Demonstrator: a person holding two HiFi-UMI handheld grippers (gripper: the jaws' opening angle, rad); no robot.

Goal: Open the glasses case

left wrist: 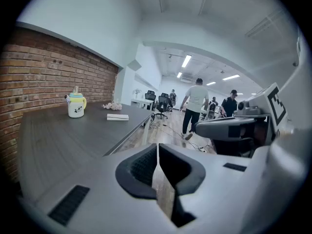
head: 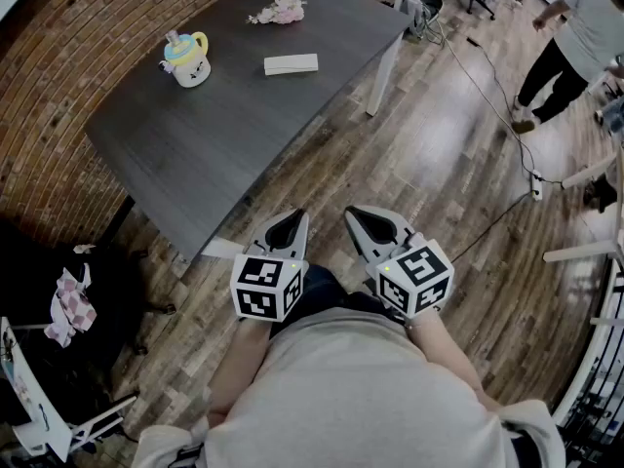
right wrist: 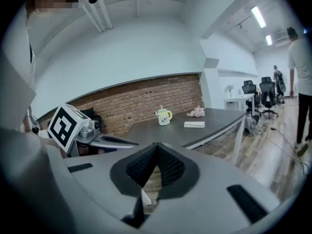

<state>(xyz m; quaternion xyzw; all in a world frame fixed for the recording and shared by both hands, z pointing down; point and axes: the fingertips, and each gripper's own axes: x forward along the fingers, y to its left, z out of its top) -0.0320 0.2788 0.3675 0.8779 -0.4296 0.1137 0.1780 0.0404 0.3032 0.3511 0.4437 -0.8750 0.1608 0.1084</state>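
A flat white glasses case [head: 291, 63] lies shut on the dark grey table [head: 214, 135], toward its far right side; it also shows as a small white slab in the left gripper view [left wrist: 117, 117] and the right gripper view [right wrist: 194, 124]. Both grippers hang over the wooden floor, well short of the table's near edge and close to the person's body. My left gripper [head: 292, 219] is shut with nothing between its jaws [left wrist: 157, 147]. My right gripper [head: 353, 213] is shut and empty too [right wrist: 156, 146]. The case is far from both.
A white cup with a yellow handle and blue lid [head: 187, 59] stands left of the case. A pink flower bunch [head: 278, 11] lies at the table's far edge. A brick wall [head: 58, 76] runs along the left. A person [head: 570, 47] stands far right; cables [head: 487, 96] cross the floor.
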